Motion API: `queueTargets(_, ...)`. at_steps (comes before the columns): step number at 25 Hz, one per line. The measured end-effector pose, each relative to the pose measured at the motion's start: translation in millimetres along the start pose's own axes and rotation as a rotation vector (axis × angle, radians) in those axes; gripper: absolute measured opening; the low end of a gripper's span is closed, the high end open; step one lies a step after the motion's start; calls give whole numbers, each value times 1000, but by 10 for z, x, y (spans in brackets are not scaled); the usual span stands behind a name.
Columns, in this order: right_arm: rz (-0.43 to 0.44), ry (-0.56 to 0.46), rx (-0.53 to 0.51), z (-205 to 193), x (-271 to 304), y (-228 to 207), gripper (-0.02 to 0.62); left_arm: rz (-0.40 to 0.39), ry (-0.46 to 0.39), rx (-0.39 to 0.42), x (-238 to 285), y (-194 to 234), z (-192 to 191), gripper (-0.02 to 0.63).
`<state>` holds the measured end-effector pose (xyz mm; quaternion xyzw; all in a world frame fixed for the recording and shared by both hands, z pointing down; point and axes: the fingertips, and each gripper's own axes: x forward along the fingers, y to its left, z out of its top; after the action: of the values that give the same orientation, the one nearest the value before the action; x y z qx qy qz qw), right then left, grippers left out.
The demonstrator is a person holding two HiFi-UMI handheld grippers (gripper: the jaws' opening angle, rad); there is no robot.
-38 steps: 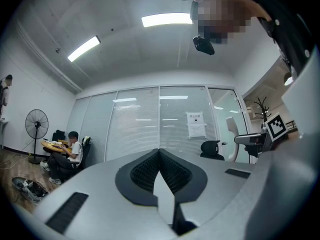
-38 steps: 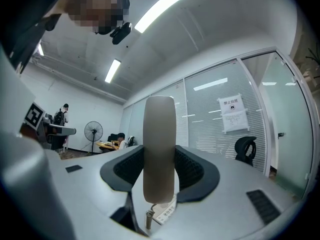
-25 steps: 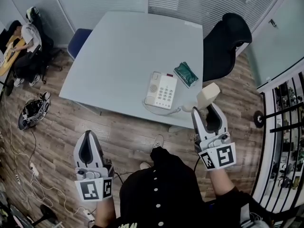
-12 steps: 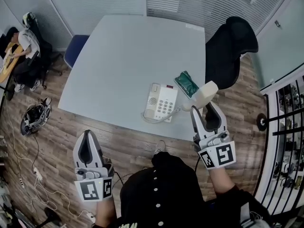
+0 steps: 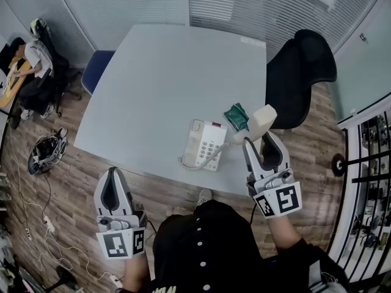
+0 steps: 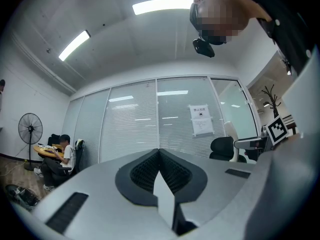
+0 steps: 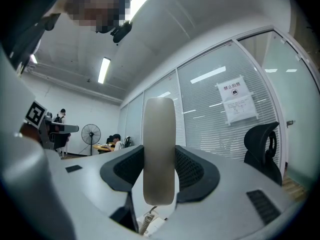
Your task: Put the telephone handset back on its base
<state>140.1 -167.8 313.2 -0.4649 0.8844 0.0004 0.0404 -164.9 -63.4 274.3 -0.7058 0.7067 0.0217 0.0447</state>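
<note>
I carry the beige plastic telephone handset (image 5: 264, 118) pinched in the jaws of my right gripper (image 5: 261, 140), near but not yet seated on the white push-button base (image 5: 206, 145) on the pale grey worktop (image 5: 165, 72); my left gripper (image 5: 114, 174) is empty, jaws pressed together.

One table (image 5: 165, 78). On the table: one phone base (image 5: 204, 144) and one green packet (image 5: 236, 116). One handset (image 5: 261, 119) above the table's near right corner, with one coiled cord (image 7: 144, 225). Two grippers by the table's near edge: the left gripper (image 5: 113, 174) and the right gripper (image 5: 263, 146). Two chairs at the table: one black chair (image 5: 299, 72) on its right and one blue chair (image 5: 96, 69) on its left. One seated person (image 5: 30, 54) well left of the table. One fan (image 6: 30, 129) and one paper notice (image 6: 202, 120) beyond the table.
</note>
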Motion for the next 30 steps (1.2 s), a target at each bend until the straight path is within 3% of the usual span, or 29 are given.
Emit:
queueTargets(12,-1,22,14,-102,114,-98,210,6,28,-8,122,-3,-117,14)
queueTargets(30,-227,59,-36,-47,293,124,210,-244,21,-59,948,398,-206,14)
